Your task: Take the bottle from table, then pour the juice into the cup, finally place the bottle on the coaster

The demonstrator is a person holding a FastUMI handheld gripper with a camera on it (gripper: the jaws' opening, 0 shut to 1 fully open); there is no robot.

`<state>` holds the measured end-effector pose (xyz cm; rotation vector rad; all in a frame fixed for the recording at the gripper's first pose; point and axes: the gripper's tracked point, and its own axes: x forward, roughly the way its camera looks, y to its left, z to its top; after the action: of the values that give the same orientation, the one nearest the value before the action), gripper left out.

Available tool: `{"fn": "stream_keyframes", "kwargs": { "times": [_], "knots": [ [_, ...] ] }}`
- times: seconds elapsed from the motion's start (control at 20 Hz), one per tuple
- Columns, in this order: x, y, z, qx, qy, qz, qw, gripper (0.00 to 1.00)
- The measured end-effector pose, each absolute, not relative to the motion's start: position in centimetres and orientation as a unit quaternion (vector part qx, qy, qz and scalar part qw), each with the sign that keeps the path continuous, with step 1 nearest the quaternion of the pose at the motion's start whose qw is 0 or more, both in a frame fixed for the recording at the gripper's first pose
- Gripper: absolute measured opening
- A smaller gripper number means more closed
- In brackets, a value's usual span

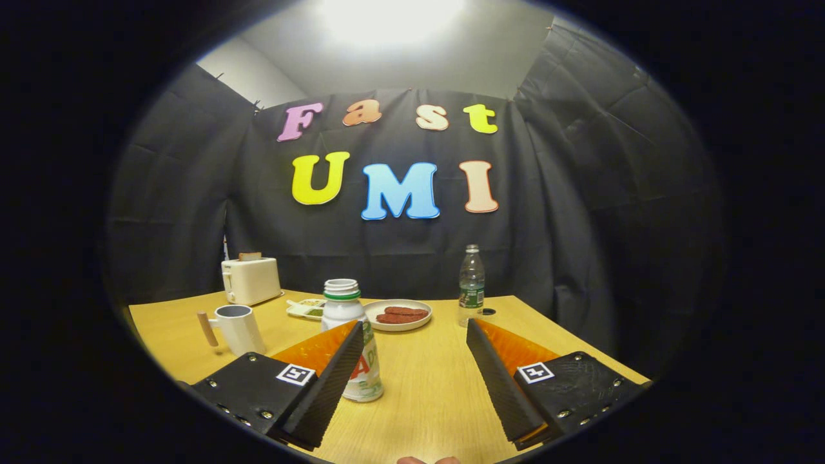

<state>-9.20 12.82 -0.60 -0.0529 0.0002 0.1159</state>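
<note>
A white juice bottle (343,310) with a green neck ring and no cap stands upright on the wooden table (425,386). It is close against the inner side of my left finger, which hides part of its label. My gripper (416,325) is open, its fingers spread wide, and the right finger stays well clear of the bottle. A white cup (240,330) with a wooden handle stands left of the left finger. A small dark round thing (488,312), perhaps the coaster, lies beyond the right finger.
A white plate (397,323) with red sausages sits beyond the fingers at the table's back. A clear water bottle (471,285) stands beside the dark round thing. A white toaster (250,279) and a small dish (307,310) are at the back left.
</note>
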Motion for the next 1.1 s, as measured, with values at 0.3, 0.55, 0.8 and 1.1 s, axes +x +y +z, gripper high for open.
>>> {"fn": "stream_keyframes", "kwargs": {
  "times": [0.3, 0.55, 0.8, 1.1],
  "knots": [
    [-8.4, 17.5, -2.5, -0.031, 0.017, 0.087, 0.996, 0.99],
    [-5.6, 19.1, -3.9, -0.029, 0.034, 0.069, 0.997, 0.99],
    [-3.4, 20.0, -5.3, -0.032, 0.048, 0.052, 0.997, 0.99],
    [-1.7, 20.2, -5.9, -0.022, 0.055, 0.035, 0.998, 0.99]
  ]
}}
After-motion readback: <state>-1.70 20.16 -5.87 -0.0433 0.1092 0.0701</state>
